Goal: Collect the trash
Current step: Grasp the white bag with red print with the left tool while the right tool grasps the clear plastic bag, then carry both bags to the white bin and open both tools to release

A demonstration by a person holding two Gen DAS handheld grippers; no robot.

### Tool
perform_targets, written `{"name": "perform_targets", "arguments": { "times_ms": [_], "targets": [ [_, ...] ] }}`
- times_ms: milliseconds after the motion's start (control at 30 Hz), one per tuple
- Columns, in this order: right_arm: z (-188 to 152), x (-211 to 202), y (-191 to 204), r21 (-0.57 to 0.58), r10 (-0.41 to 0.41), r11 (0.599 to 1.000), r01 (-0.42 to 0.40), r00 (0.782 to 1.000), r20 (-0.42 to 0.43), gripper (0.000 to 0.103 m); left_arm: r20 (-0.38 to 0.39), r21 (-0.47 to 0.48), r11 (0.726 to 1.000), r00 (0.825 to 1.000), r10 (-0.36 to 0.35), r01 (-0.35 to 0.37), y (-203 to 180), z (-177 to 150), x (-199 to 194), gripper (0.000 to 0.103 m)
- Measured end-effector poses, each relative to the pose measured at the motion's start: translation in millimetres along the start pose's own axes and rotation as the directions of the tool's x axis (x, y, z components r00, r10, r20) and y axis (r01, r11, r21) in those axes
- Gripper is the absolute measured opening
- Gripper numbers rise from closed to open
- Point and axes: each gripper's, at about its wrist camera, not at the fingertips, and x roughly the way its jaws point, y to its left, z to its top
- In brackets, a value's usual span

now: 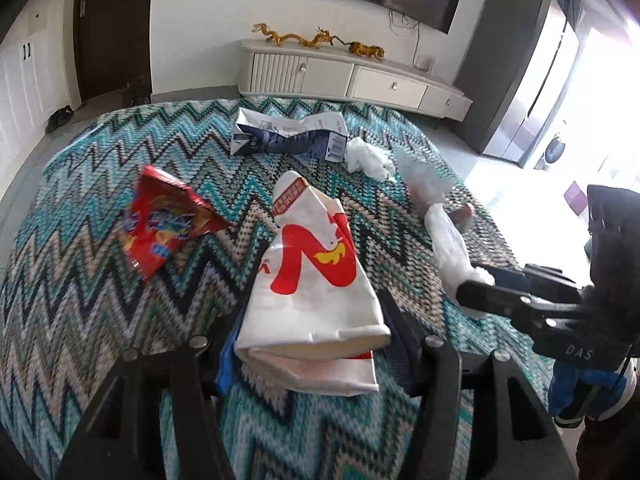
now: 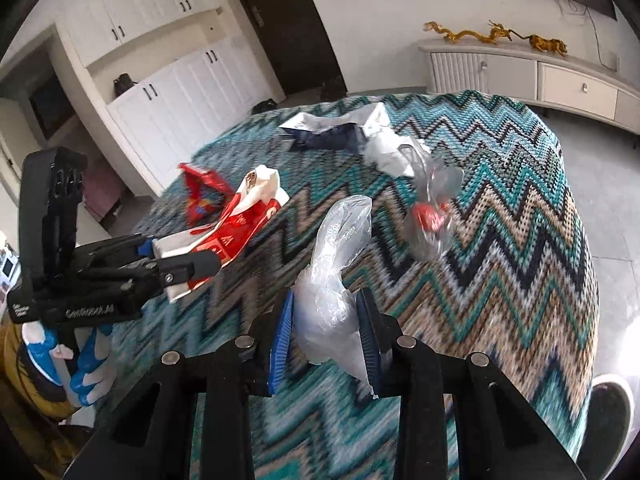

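Note:
My left gripper [image 1: 312,312] is shut on the lower end of a white paper bag with red print [image 1: 316,264], which rises off the zigzag tablecloth [image 1: 80,280]. In the right wrist view the same bag [image 2: 236,228] sticks out of the left gripper [image 2: 200,268]. My right gripper [image 2: 326,296] is shut on a crumpled clear plastic bag [image 2: 336,264], its blue pads [image 2: 282,332] pressing both sides. On the cloth lie a red snack wrapper [image 1: 168,220], a flattened blue-and-white carton [image 1: 288,136], a white tissue wad [image 1: 368,160] and a clear bag holding something red [image 2: 432,216].
Behind the table stands a low cream TV cabinet [image 1: 352,76] with golden dragon figures [image 1: 304,38]. White cupboards [image 2: 180,96] and a dark door [image 2: 288,24] line the far wall. A gloved hand [image 2: 88,364] holds the left gripper. The table's right edge drops to a tiled floor [image 2: 612,200].

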Motion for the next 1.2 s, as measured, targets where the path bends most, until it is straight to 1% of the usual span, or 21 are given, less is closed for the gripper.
{"name": "perform_targets", "arguments": {
  "times_ms": [200,433,533,633,767,867,967,1067,1200],
  "targets": [
    [-15.1,-32.9,22.2,-0.005,0.017,1.0,-0.016,0.999,0.041,0.032,0.044,-0.017,1.0,0.999,-0.003,0.004,-2.8,-10.9,-32.9,0.057],
    [-29.9,-81.6,42.3,-0.023,0.008,1.0,-0.005,0.993,0.117,0.032,0.134,-0.005,1.0,0.991,0.01,-0.009,-15.3,-17.7,-85.0,0.057],
    [-33.9,-106.1,51.0,-0.028,-0.005,1.0,0.01,0.986,0.165,0.032,0.178,0.013,1.0,0.984,0.005,-0.008,-24.9,-17.4,-108.3,0.057],
    [-38.0,-138.1,56.6,-0.031,-0.027,0.999,0.035,0.974,0.225,0.032,0.224,0.045,0.999,0.975,-0.01,0.0,-39.6,-15.3,-131.6,0.057],
    [-45.0,-175.9,54.4,-0.018,-0.062,0.997,0.071,0.954,0.293,0.032,0.264,0.096,0.995,0.963,-0.061,0.037,-66.9,-6.5,-151.4,0.057],
    [-51.7,-201.2,42.9,0.01,-0.107,0.994,0.11,0.936,0.335,0.032,0.259,0.142,0.987,0.96,-0.104,0.069,-92.4,3.0,-152.0,0.057],
    [-65.5,-225.2,21.7,0.065,-0.161,0.987,0.147,0.917,0.366,0.032,0.231,0.204,0.971,0.958,-0.167,0.121,-126.8,10.9,-145.6,0.057],
    [-84.4,-242.6,-6.5,0.137,-0.227,0.972,0.188,0.9,0.372,0.032,0.183,0.272,0.946,0.955,-0.232,0.178,-167.5,18.9,-131.7,0.057],
    [-110.6,-256.0,-51.0,0.24,-0.32,0.939,0.246,0.88,0.35,0.032,0.091,0.35,0.904,0.952,-0.293,0.245,-228.8,26.2,-97.6,0.057]
  ]
}}
